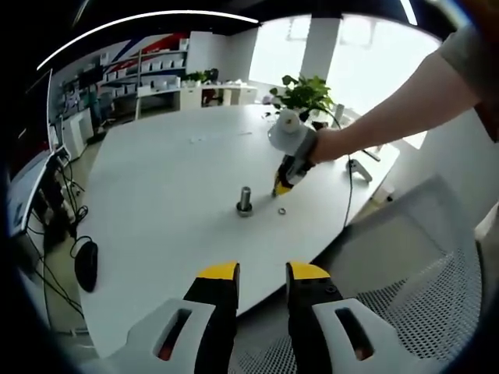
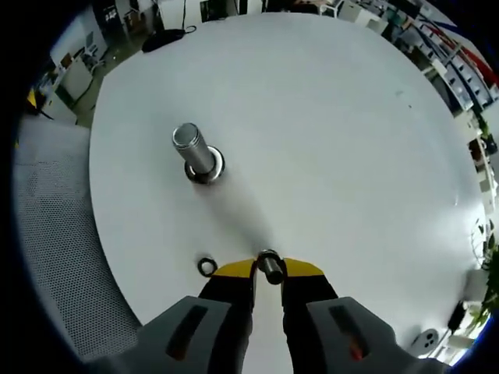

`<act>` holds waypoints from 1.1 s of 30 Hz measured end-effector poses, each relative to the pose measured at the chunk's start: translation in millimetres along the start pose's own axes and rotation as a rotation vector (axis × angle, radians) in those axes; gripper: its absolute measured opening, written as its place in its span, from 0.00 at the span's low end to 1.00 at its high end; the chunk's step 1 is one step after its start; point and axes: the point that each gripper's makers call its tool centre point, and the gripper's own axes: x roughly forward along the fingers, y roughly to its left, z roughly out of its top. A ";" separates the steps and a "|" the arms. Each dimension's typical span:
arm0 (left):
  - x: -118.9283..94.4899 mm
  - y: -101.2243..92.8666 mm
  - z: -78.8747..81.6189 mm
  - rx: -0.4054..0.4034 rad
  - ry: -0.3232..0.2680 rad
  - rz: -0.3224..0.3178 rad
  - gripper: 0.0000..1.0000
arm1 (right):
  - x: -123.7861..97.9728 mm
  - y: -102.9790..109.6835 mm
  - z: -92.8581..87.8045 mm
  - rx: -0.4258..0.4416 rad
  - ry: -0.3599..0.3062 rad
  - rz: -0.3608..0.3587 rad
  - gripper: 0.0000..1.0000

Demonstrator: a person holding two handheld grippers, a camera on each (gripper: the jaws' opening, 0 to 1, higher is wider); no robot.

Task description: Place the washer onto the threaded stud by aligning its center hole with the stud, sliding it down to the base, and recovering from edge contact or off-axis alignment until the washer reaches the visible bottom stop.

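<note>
The threaded stud stands upright on its round base on the white table. A small dark ring, the washer, lies flat on the table just left of my right gripper. That gripper is shut on a small round metal part held between its yellow tips. In the left gripper view the stud is mid-table, the washer lies to its right, and the right gripper, held by a hand, points down beside it. My left gripper hangs open over the table's near edge.
A grey mesh chair stands at the table's near right edge. A potted plant and a cable sit at the far side. A dark mouse-like object lies on the floor at the left. The table is broad and round.
</note>
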 end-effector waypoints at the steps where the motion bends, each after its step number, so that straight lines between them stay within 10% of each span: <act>1: 0.1 0.1 0.0 0.000 0.000 0.000 0.21 | 1.9 -1.8 -1.0 0.003 0.003 0.001 0.15; 33: -0.4 -1.1 1.0 0.003 -0.006 -0.006 0.21 | -6.5 15.9 -20.1 0.075 0.010 0.024 0.20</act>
